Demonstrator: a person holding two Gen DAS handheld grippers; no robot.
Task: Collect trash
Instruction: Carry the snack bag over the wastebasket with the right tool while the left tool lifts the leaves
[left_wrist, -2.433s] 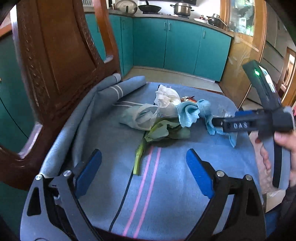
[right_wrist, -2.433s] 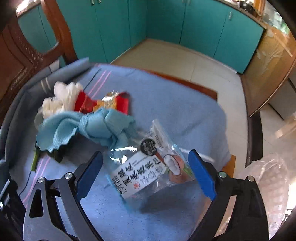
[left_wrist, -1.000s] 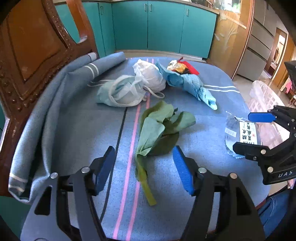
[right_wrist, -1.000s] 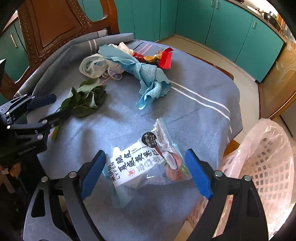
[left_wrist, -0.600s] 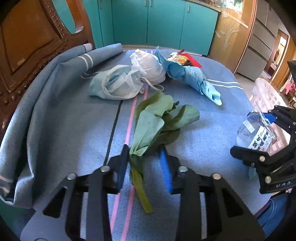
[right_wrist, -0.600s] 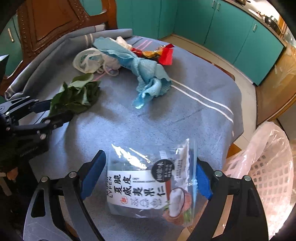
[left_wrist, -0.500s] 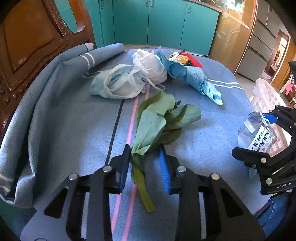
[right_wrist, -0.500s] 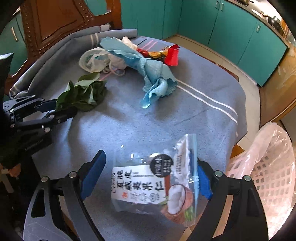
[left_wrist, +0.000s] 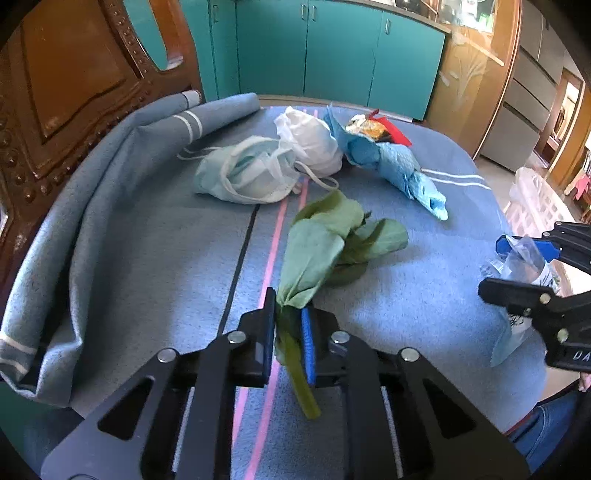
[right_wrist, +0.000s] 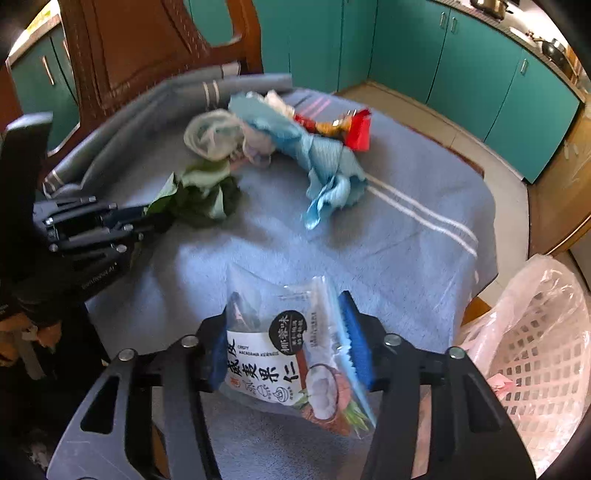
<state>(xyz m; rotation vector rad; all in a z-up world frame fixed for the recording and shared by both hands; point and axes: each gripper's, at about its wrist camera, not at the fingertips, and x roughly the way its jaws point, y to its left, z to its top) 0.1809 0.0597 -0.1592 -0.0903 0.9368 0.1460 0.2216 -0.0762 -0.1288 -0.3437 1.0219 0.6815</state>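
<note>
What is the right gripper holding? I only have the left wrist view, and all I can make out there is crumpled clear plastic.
Observer: A snack packet with a white printed label and a coconut picture. The right gripper has it between its jaws, which are closing, pads against its sides.
Operator: Where could it drop that?
Observer: A white lattice basket stands to that gripper's right, lined with a pink plastic bag.
</note>
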